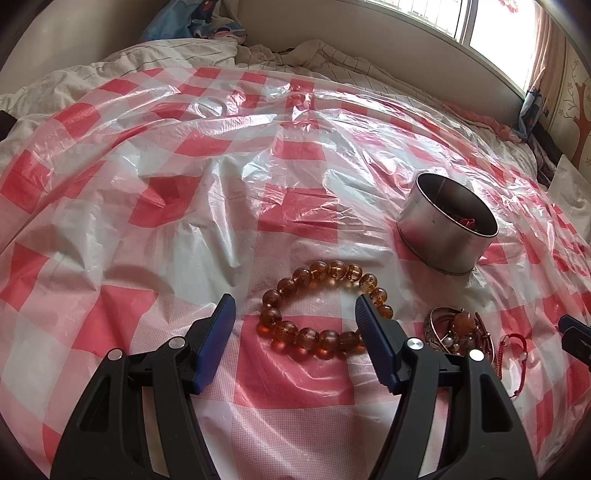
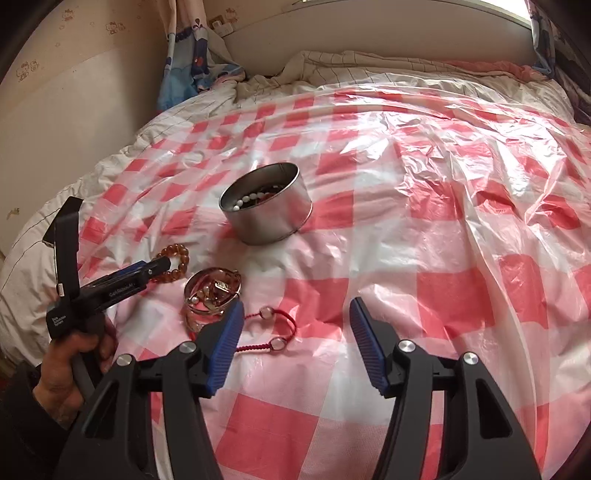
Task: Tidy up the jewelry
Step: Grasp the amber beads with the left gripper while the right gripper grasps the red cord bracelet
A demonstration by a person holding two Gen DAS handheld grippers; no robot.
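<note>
- The amber bracelet [image 1: 323, 308] lies flat on the plastic sheet [image 1: 184, 229], a slightly squashed ring whose long axis runs left to right in the left wrist view.
- Just right of it sits a small pile [image 1: 460, 332]: a silver bangle with beaded bits heaped in it, touching each other.
- A red cord bracelet [image 2: 275, 328] with clear beads lies flat beside the pile, loop open, its long axis running roughly toward and away from the right camera.
- The tin [image 2: 266, 203] stands upright behind all that, mouth up, with white beads and some red stuff inside.
- It's all on a bed [image 2: 122, 155], covered in crinkly red-and-white checked plastic; rumpled quilt behind, window [image 1: 480, 26] up top, cartoon wallpaper at the side.
- Left tongs [image 1: 295, 312] are roughly halfway spread, hovering over the amber bracelet with its near side between the tips; gripping nothing.
- Right tongs [image 2: 297, 314] are spread about the same, empty, left tip just beside the red cord and the pile.
- A hand [image 2: 74, 354] grips the left handle.
</note>
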